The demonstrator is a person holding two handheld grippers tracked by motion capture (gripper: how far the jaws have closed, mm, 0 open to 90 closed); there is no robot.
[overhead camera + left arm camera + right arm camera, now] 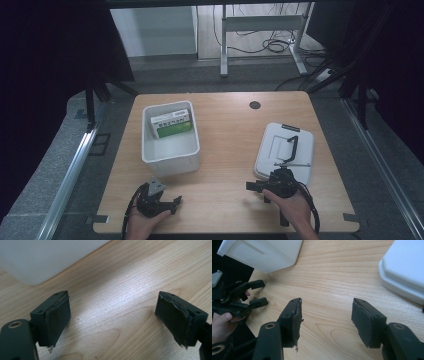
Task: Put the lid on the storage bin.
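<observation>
Two grippers sit low in the frame on the light wooden bench [225,150], both w/ jaws wide, holding nothing. Left gripper [176,202] lower left, just below the white rectangular plastic bin [170,155] w/ a green-white box [173,125] inside. Right gripper [248,186] lower centre-right, beside the white flat plastic lid [285,150].
</observation>
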